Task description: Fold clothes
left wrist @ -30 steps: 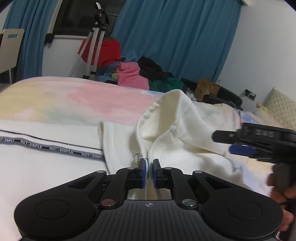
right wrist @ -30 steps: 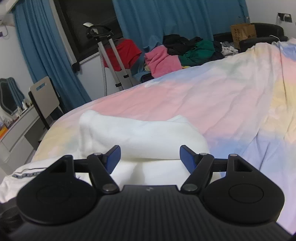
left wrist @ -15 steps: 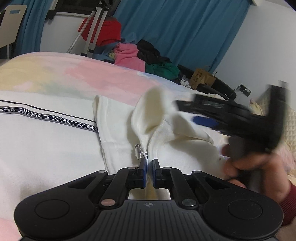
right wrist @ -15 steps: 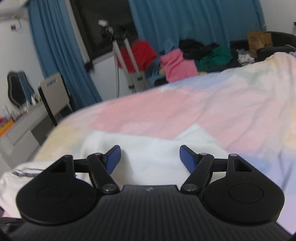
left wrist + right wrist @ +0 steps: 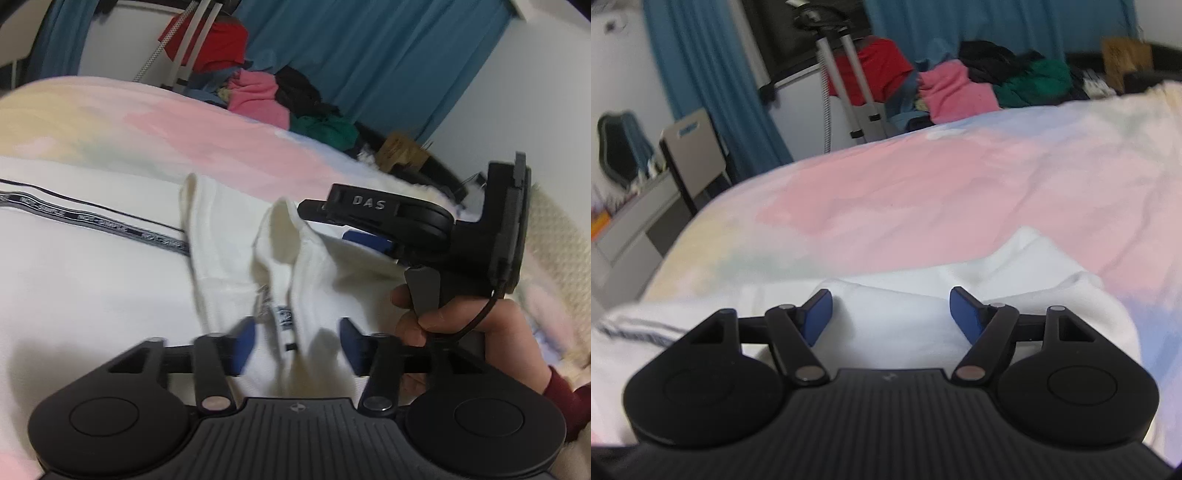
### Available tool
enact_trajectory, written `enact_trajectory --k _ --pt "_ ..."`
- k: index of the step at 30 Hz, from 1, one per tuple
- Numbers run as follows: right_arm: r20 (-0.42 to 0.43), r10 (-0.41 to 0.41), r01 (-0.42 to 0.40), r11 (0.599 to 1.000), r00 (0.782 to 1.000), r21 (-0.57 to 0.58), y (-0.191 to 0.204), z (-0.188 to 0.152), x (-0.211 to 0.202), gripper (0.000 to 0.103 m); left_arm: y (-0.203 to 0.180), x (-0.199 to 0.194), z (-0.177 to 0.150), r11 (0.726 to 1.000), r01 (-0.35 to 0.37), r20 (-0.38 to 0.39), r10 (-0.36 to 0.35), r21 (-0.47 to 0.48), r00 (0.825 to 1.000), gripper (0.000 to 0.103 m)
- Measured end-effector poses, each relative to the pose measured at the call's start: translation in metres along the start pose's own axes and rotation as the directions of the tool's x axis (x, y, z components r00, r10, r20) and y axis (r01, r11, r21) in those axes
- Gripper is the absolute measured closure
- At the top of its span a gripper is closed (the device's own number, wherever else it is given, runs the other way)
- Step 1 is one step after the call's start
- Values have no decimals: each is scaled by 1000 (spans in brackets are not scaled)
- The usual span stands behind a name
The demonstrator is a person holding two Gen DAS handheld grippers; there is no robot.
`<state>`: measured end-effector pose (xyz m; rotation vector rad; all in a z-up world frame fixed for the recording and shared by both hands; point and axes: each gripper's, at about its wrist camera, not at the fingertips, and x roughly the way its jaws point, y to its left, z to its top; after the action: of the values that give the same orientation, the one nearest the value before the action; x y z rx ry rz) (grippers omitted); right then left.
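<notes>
The cream knitted-cotton hooded sweatshirt (image 5: 317, 266) looks soft and matt, lying on a pastel, faintly fuzzy cloth bedspread (image 5: 923, 192); behind the bedspread, a smooth grey metal pole (image 5: 827, 85).

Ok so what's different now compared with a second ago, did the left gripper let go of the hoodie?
Yes. The left gripper, shut on the white hoodie a second ago, has opened and released it; the cloth lies loose between its fingers. The right gripper moved across in front of it over the hoodie. It stayed open, and the hoodie stayed on the pastel bedspread.
</notes>
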<state>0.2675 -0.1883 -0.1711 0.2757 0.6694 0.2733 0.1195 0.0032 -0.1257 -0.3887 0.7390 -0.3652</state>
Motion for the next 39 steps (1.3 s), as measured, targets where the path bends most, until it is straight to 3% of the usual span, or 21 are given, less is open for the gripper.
enact_trajectory --k 7,10,15,19,21,24,27,32,37,39 --pt "53 -81 71 984 995 162 -36 14 -50 31 3 15 3 1000 -13 24 13 -18 1000 41" --pt "69 -126 100 950 990 296 -70 16 -77 31 4 21 4 999 -18 34 19 -26 999 79" --pt "38 -190 145 849 981 507 -125 13 -106 29 4 20 8 999 5 81 -1 -44 997 84" --pt "-17 -115 102 785 993 611 -139 -2 -104 29 -2 1 11 996 72 156 -64 -45 986 84" --pt "-23 -82 79 796 996 600 -132 -7 -106 29 -7 -3 10 995 97 175 -90 -27 980 84" --pt "-16 -43 45 844 999 534 -113 -9 -111 28 -16 -3 4 995 101 174 -101 8 980 83" --pt "3 70 -63 886 998 458 -90 -6 -112 29 -21 1 -1 997 80 169 -82 21 982 83" --pt "-41 272 -243 911 962 334 -46 -12 -99 29 -28 5 -7 999 29 160 -36 41 986 79" --pt "-69 291 -269 936 954 229 -32 -17 -101 29 -16 -15 1 999 -41 151 37 28 988 50" --pt "-67 247 -231 955 967 188 -27 -22 -108 28 -11 -23 4 998 -66 162 64 7 985 48"
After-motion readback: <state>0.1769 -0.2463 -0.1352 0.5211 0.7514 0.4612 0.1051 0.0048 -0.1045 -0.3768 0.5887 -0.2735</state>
